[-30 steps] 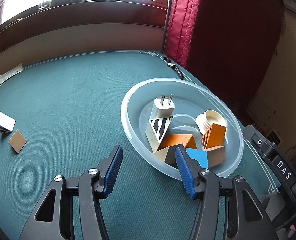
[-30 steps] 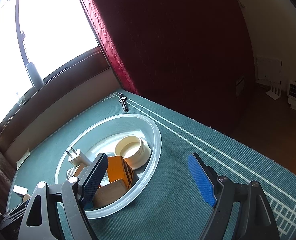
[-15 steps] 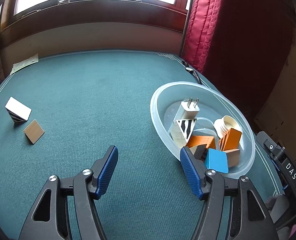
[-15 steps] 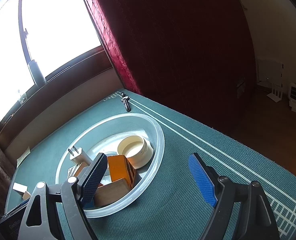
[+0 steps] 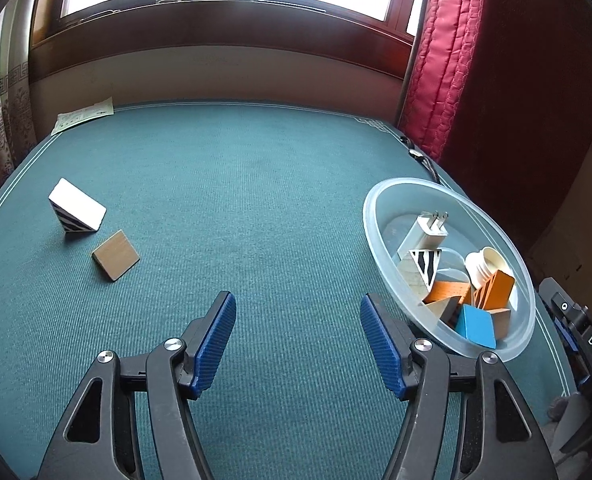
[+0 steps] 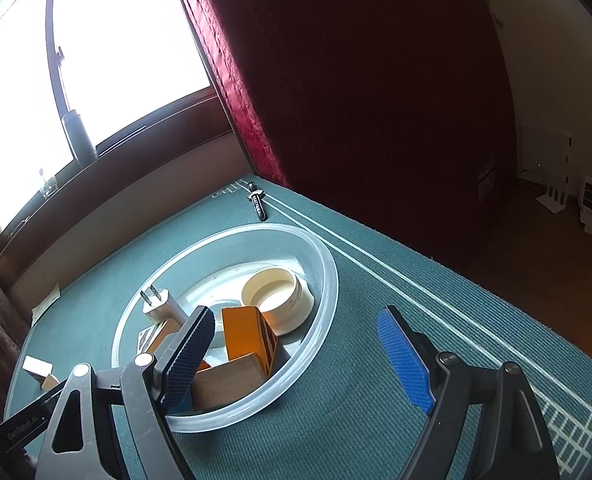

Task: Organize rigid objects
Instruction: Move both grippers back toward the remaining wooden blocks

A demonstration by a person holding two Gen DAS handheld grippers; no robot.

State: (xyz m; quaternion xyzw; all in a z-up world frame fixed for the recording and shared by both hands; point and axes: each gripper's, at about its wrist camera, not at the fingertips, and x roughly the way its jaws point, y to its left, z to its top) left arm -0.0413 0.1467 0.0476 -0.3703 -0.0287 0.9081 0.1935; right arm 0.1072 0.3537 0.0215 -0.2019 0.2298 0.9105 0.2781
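A clear plastic bowl (image 5: 380,248) stands at the right of the green table. It holds a white plug adapter (image 5: 426,232), a white ring (image 5: 486,264), orange, wooden and blue blocks (image 5: 476,326) and a striped wedge. A white striped wedge (image 5: 76,210) and a flat wooden tile (image 5: 116,255) lie on the table at the left. My left gripper (image 5: 298,332) is open and empty above the bare table, left of the bowl. My right gripper (image 6: 302,350) is open and empty at the bowl's near rim (image 6: 328,280).
A dark strap-like object (image 5: 422,158) lies near the far right table corner by the red curtain (image 5: 448,60). A paper slip (image 5: 82,115) lies at the far left corner. The table's right edge runs just past the bowl.
My left gripper has swung left, away from the bowl, bringing the two loose pieces nearer the middle of its view. The right gripper has hardly moved.
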